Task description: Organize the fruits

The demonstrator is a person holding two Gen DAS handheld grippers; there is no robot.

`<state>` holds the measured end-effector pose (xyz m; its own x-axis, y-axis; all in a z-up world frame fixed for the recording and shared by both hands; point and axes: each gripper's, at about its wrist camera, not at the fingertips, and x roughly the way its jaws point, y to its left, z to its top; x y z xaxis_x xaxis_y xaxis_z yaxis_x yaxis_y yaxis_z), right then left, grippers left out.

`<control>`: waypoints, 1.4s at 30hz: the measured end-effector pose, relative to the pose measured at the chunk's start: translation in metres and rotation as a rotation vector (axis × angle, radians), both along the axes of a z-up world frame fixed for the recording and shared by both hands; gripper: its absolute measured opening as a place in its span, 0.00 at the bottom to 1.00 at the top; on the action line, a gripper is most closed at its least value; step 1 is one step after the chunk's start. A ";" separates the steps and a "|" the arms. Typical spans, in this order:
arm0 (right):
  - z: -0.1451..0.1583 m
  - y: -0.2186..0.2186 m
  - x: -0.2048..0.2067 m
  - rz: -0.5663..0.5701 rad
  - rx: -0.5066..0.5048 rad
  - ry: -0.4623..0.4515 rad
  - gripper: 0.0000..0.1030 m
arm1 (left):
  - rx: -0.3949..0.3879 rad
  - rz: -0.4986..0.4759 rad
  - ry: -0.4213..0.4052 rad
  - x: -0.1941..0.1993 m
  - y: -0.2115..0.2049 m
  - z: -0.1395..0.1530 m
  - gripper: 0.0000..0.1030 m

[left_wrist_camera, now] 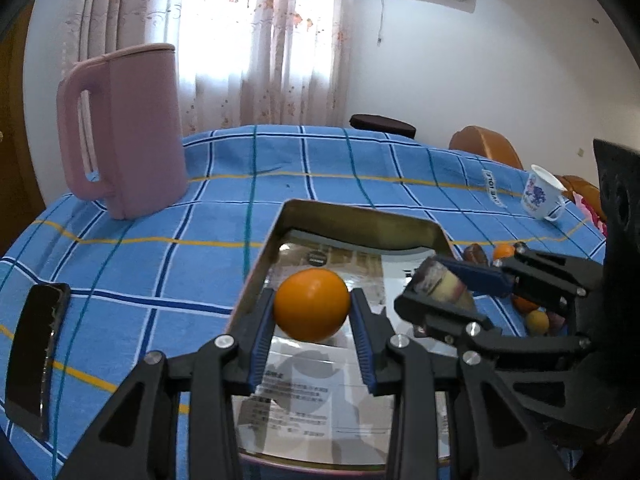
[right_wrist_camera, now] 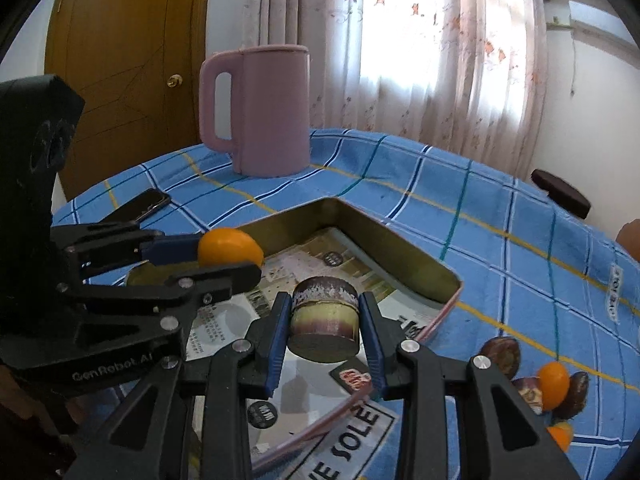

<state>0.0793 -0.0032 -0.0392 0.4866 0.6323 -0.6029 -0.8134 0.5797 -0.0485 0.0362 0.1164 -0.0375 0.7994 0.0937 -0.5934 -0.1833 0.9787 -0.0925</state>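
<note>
My left gripper (left_wrist_camera: 312, 294) is shut on an orange (left_wrist_camera: 312, 304), with its blue pads pressed on both sides. It hangs over the open metal tin (left_wrist_camera: 360, 220), whose floor is lined with printed paper. My right gripper (right_wrist_camera: 324, 304) is shut on a short purple-and-yellow sugarcane piece (right_wrist_camera: 324, 316) above the same tin (right_wrist_camera: 392, 244). In the right wrist view the left gripper (right_wrist_camera: 224, 258) with the orange (right_wrist_camera: 230, 246) is at the left. In the left wrist view the right gripper (left_wrist_camera: 438, 286) with the cane piece (left_wrist_camera: 440, 284) is at the right.
A small pile of oranges and dark cane pieces (right_wrist_camera: 552, 384) lies on the blue checked cloth right of the tin. A pink jug (left_wrist_camera: 124, 132) stands at the back left, a phone (left_wrist_camera: 36, 356) lies near the left edge, and a white mug (left_wrist_camera: 540, 196) stands far right.
</note>
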 end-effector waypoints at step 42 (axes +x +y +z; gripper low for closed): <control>-0.015 -0.188 0.014 -0.360 0.066 0.175 0.51 | 0.053 -0.272 -0.009 0.016 -0.151 0.006 0.83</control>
